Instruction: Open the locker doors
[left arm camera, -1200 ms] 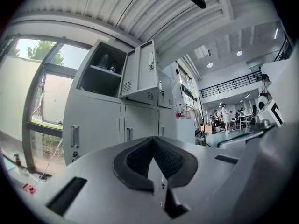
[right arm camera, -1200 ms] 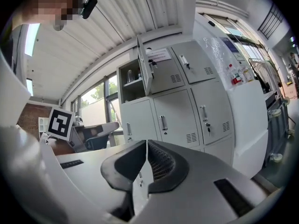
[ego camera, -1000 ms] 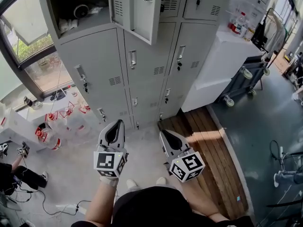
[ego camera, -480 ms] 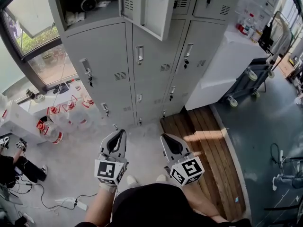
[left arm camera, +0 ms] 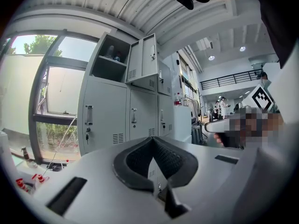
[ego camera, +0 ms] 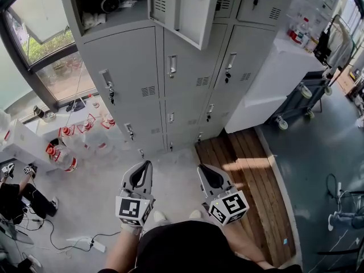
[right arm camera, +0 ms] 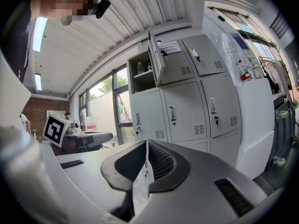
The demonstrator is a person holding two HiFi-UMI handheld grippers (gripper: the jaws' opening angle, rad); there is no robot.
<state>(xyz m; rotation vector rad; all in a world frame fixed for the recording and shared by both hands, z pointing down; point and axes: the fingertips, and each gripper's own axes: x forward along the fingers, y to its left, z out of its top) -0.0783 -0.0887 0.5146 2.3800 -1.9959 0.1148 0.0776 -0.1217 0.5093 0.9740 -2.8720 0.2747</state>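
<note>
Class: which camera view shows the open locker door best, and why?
The left gripper view: the whole open locker door shows, swung out beside its compartment. The head view cuts off the door at the top; the right gripper view shows it nearly edge-on.

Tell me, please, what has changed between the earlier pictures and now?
Very little. In the head view the left gripper and the right gripper have drifted slightly lower in the picture, and the lockers have slid down too, so the camera itself has shifted. Nothing was taken hold of or let go. Unchanged: both pairs of jaws are shut and empty, the upper door stands open, and the doors below it are closed.
</note>
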